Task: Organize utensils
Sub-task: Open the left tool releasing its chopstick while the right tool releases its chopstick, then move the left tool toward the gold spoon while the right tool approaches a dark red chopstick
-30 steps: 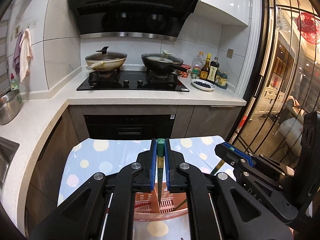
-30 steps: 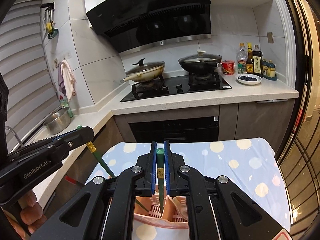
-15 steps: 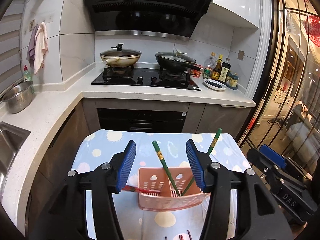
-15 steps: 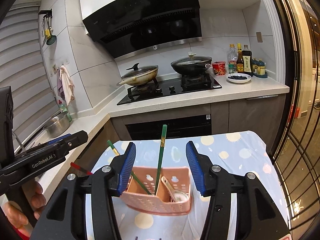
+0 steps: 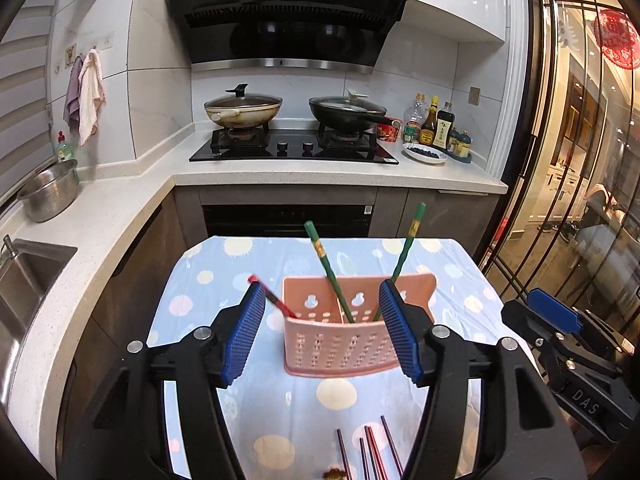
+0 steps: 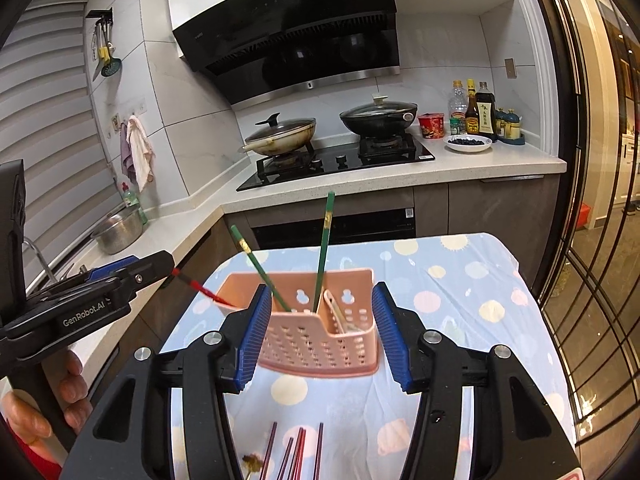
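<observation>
Left wrist view: your left gripper (image 5: pixel 322 334) has just been opening and stands wide, empty. The green chopsticks (image 5: pixel 328 274) lean in the pink basket (image 5: pixel 340 350), mid-table.
Right wrist view: your right gripper (image 6: pixel 318 336) gapes, nothing held. The dark red chopsticks (image 6: pixel 296 456) lie near: light, stiff, slick; pinch them mid-shaft.

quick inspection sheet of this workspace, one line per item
surface: table under a blue spotted cloth, bare around the basket
job's things: pink basket holding two green chopsticks and a red chopstick, which leans out of its left end; dark red chopsticks lie loose on the cloth at the near edge
clutter: a small brownish bit beside the loose chopsticks
grippers: left claw and right claw have just opened, both empty
cables: nothing seen
surroundings: stove with two lidded pans, bottles, steel bowl, sink
</observation>
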